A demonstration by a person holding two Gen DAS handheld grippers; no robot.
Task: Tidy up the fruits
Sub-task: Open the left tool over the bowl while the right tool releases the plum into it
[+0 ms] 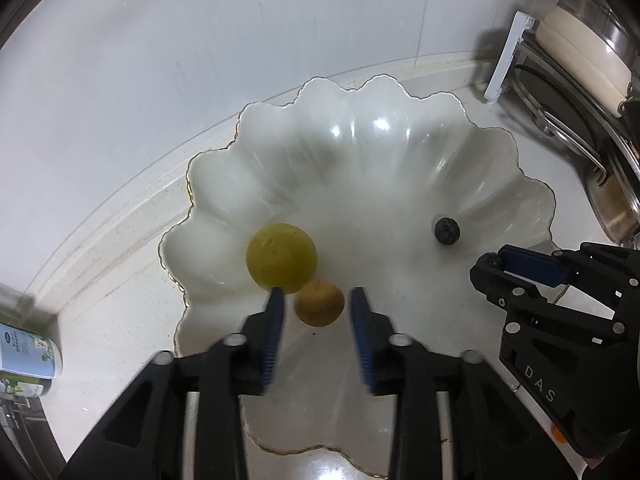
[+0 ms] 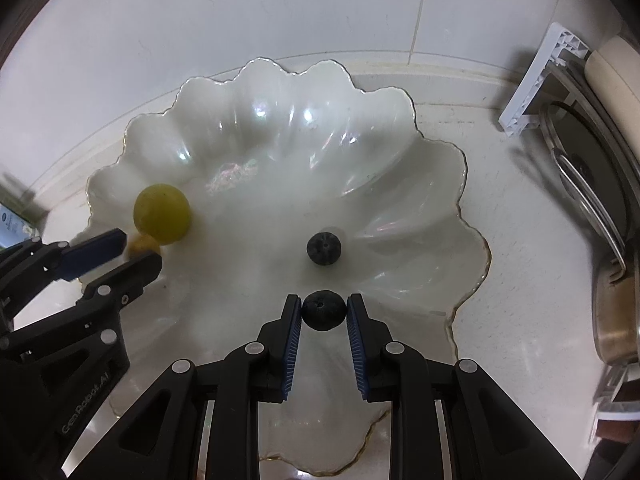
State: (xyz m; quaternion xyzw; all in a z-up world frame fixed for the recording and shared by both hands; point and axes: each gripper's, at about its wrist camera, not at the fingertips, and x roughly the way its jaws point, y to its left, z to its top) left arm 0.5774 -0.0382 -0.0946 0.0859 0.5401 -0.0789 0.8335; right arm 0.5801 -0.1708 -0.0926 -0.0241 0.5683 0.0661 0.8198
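Between ribbed blue fingers (image 2: 295,330), a round dark berry (image 2: 323,314).

White counter (image 2: 532,240) under scalloped dish (image 2: 280,92), carton (image 1: 28,354), pan (image 2: 612,320).

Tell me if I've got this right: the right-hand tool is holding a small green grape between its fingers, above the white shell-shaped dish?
Not quite. What the right gripper holds is a dark blueberry, not a green grape. The right wrist view shows it pinched between the fingers above the white shell-shaped dish. The green grape lies in the dish, at its left.
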